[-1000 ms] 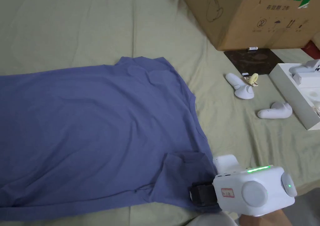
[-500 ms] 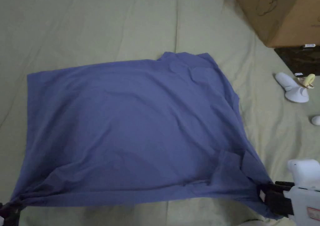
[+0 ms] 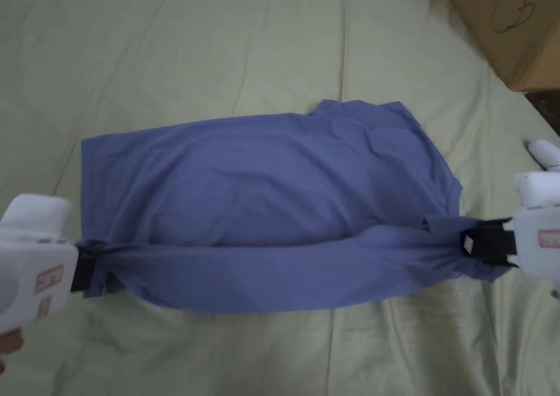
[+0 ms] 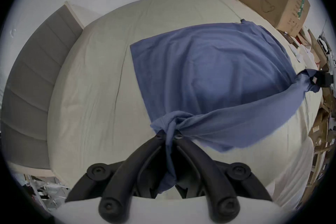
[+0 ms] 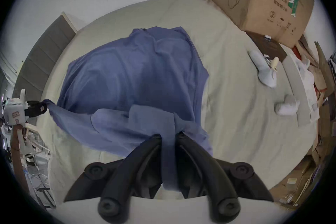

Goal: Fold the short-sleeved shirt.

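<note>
A blue short-sleeved shirt (image 3: 273,189) lies across the pale green bed sheet (image 3: 164,58), its near long edge lifted off the bed and stretched between both grippers. My left gripper (image 3: 87,271) is shut on the near left corner, where the cloth bunches. In the left gripper view the shirt (image 4: 209,68) runs down between the jaws of the left gripper (image 4: 170,134). My right gripper (image 3: 470,244) is shut on the near right corner by the sleeve. The right gripper view shows its own jaws (image 5: 168,137) pinching the shirt (image 5: 127,73).
A big cardboard box (image 3: 514,25) stands at the back right of the bed. White handheld devices (image 5: 263,71) and a white tray (image 5: 298,93) lie to the right of the shirt. A grey padded headboard (image 4: 32,82) closes the left end. Bare sheet lies beyond the shirt.
Both grippers have raised the shirt's near edge and carried it away from me, so the near part now hangs over the rest. The head camera has swung left.
</note>
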Motion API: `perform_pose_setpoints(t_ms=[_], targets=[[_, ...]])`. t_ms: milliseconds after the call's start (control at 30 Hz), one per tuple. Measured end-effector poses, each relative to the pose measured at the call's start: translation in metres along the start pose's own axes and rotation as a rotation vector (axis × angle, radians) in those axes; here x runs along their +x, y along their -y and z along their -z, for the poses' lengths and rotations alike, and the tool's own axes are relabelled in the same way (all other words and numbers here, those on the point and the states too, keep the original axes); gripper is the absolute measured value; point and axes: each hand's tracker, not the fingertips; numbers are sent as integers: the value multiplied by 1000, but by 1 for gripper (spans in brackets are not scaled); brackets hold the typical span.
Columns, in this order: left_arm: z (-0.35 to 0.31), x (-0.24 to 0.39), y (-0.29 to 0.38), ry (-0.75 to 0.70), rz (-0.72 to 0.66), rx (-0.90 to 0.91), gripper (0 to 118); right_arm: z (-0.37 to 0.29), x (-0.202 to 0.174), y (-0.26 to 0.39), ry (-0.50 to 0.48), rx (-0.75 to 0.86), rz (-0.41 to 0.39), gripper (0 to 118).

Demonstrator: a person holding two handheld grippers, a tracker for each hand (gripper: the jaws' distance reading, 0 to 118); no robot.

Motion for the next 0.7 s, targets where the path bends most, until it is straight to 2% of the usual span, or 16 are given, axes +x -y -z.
perform_pose_setpoints(t_ms=[167, 367, 400, 433, 467, 500, 533, 567, 633, 700], targets=[[60, 2, -40, -4, -9, -79, 2, 56, 2, -41, 20, -48, 10, 8], [96, 3, -52, -3, -21, -136, 3, 92, 5, -49, 41, -97, 10, 8], [98, 3, -50, 0, -25, -136, 11, 93, 4, -47, 40, -93, 1, 21], [95, 3, -47, 7, -32, -129, 36, 92, 3, -45, 41, -72, -17, 43], [91, 1, -44, 16, -36, -104, 36, 89, 3, -41, 43, -28, -43, 43], [85, 0, -39, 20, -47, -55, 48, 84, 0, -36, 61, 9, -58, 57], [80, -2, -35, -12, -41, -13, 78, 78, -2, -32, 96, 51, -71, 86], [70, -4, -26, -24, -29, 10, 116, 70, -2, -26, 74, 89, -89, 114], [41, -7, -8, -39, -63, 127, 110, 35, -6, -19, 39, 215, -68, 118], [0, -12, 1, -35, -107, 177, 110, 0, -12, -9, 25, 314, -46, 118]])
